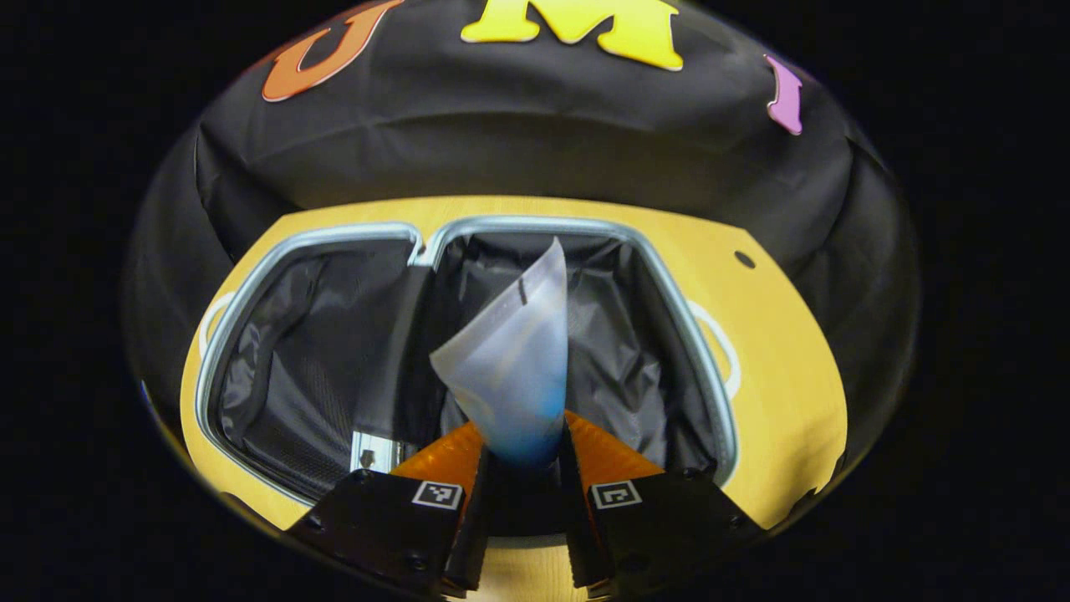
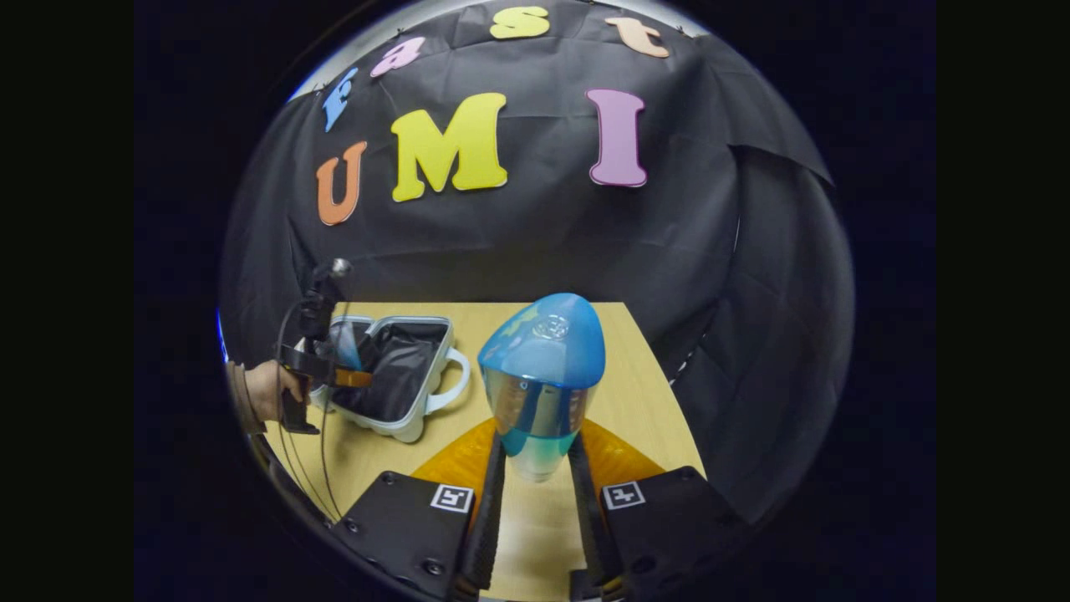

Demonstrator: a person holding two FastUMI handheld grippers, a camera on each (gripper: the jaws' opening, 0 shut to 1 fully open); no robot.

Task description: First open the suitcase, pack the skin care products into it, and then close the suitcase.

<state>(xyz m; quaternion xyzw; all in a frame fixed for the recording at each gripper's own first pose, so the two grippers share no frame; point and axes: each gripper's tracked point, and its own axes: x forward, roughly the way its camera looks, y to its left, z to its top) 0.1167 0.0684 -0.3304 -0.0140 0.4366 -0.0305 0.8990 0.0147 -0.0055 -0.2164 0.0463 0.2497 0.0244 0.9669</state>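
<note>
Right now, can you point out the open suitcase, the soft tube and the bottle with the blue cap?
suitcase [image 1: 301,242], left gripper view, on its metal rim.
tube [image 1: 514,359], left gripper view, on its translucent body.
bottle [image 2: 543,355], right gripper view, on its blue cap.

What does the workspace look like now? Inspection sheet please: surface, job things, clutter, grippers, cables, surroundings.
Surface: wooden table, bare around the case.
Job things: suitcase lies open on the table, dark lining showing; a translucent tube is held over the open case; a bottle with a blue cap is held apart from the case.
Clutter: nothing seen.
Grippers: left gripper shut on the tube; right gripper shut on the bottle. A hand holds the left one.
Cables: thin cables hang from the left gripper down over the table edge.
Surroundings: black cloth wall behind and beside the table.
</note>
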